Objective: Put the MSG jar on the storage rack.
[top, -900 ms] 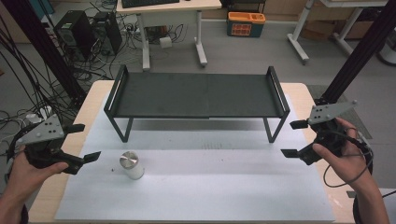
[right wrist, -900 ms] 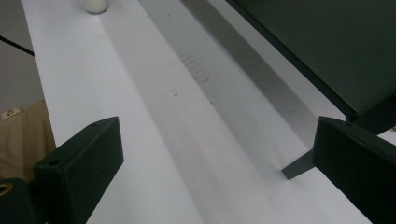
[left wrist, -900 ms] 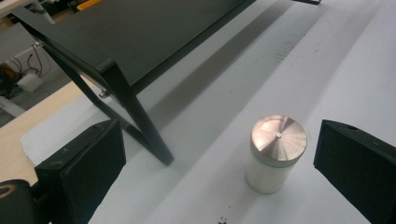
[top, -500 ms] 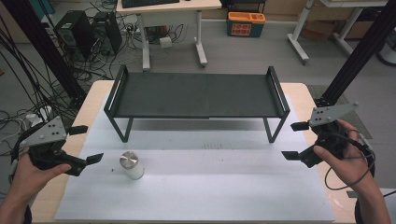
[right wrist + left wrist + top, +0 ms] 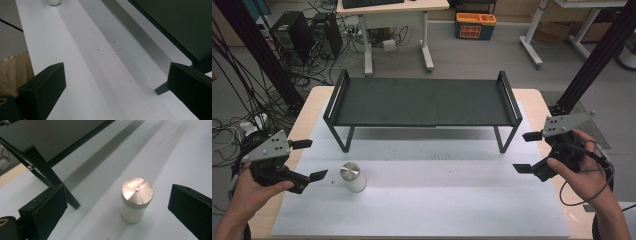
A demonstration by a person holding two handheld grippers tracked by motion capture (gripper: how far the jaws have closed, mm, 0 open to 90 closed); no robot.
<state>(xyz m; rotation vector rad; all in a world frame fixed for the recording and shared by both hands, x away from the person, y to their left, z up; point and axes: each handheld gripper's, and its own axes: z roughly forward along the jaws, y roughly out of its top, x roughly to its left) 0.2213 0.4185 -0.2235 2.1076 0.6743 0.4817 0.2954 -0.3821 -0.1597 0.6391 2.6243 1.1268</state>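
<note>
A small white cylinder with a shiny metal lid (image 5: 352, 176) stands upright on the white mat at the front left. My left gripper (image 5: 310, 160) hovers just left of it, open, jaws pointing at it. In the left gripper view the cylinder (image 5: 136, 200) sits ahead of the two black jaws, nearer the right one, untouched. My right gripper (image 5: 527, 152) is held open at the far right of the table, its jaws empty. The right gripper view looks along the mat, with the cylinder's base (image 5: 54, 2) far off at the top edge.
A low black metal shelf (image 5: 422, 102) on thin legs spans the back of the table; its front left leg (image 5: 343, 139) stands near the cylinder. The white mat (image 5: 437, 200) covers most of the wooden tabletop. Desks, cables and a computer tower lie beyond on the floor.
My left gripper has drifted slightly toward the cylinder. The right gripper has stayed about where it was. The cylinder has not moved.
</note>
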